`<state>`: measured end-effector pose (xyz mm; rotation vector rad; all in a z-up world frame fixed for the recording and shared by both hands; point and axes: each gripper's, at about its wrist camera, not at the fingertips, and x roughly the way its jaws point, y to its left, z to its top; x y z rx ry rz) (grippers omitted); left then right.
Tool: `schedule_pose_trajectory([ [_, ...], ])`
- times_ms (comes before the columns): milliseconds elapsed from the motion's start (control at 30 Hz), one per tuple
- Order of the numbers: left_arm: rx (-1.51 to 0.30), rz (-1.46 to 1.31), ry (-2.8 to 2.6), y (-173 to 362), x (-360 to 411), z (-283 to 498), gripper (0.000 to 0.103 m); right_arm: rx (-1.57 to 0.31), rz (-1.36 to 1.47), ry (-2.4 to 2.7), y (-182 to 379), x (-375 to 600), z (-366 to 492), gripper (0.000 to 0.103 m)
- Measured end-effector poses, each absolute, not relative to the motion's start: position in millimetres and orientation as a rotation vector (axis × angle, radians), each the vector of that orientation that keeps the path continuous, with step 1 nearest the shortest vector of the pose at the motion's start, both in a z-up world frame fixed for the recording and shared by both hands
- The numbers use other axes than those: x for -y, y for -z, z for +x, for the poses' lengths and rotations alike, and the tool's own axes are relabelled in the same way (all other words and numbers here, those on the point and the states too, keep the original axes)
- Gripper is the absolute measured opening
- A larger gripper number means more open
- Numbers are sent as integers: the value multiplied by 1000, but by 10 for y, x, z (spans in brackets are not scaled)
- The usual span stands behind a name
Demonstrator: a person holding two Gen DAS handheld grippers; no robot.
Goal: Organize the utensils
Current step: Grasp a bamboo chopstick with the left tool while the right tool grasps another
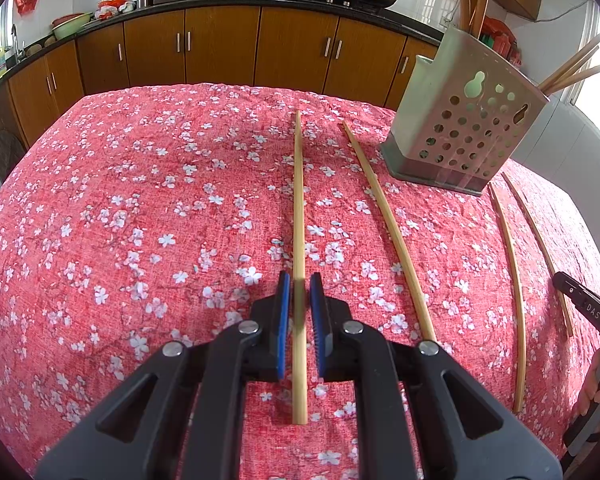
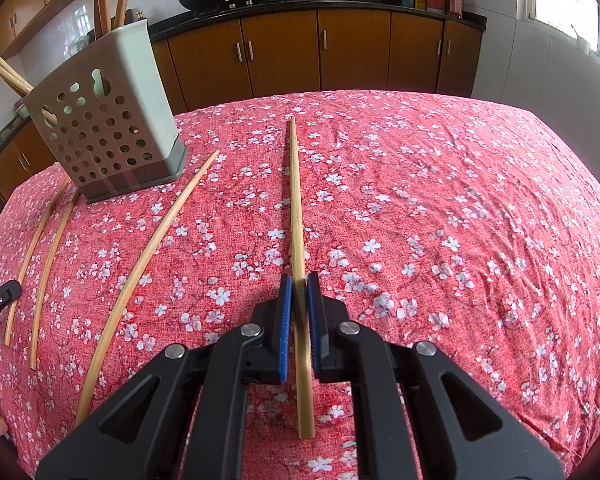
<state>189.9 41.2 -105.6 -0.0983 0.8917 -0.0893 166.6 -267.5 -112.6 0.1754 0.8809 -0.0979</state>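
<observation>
Several bamboo chopsticks lie on the red floral tablecloth. My left gripper [image 1: 299, 292] straddles one chopstick [image 1: 299, 216]; its blue pads stand close on each side with slim gaps. My right gripper [image 2: 298, 292] is shut on another chopstick [image 2: 296, 200], which runs between the pads. A grey perforated utensil holder [image 1: 460, 124] stands upright at the back right in the left wrist view and at the back left in the right wrist view [image 2: 108, 120]; chopsticks stick out of its top.
More chopsticks lie beside the held ones: one [image 1: 388, 228] right of my left gripper, two [image 1: 516, 280] further right, and one curved-looking [image 2: 140, 276] left of my right gripper. Wooden kitchen cabinets [image 1: 220, 48] with woks on the counter stand beyond the table.
</observation>
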Motion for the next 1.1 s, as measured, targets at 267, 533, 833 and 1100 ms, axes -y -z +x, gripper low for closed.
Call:
schedule_pose_trajectory([
  [267,-892,-99,89,1055,-413,1901,13,-881,175,98,1126,2672,1667,9],
  [533,-893,-101,89,1055,-415,1904,13,-881,176,98,1124,2673,1670,9],
  [833,-895,-77,82,1049,-394,1902,13,-882,170,101,1123,2673,1652,9],
  [1100,-899,-14,75,1061,-271,1801,17,-882,172,101,1119,2675,1565,9],
])
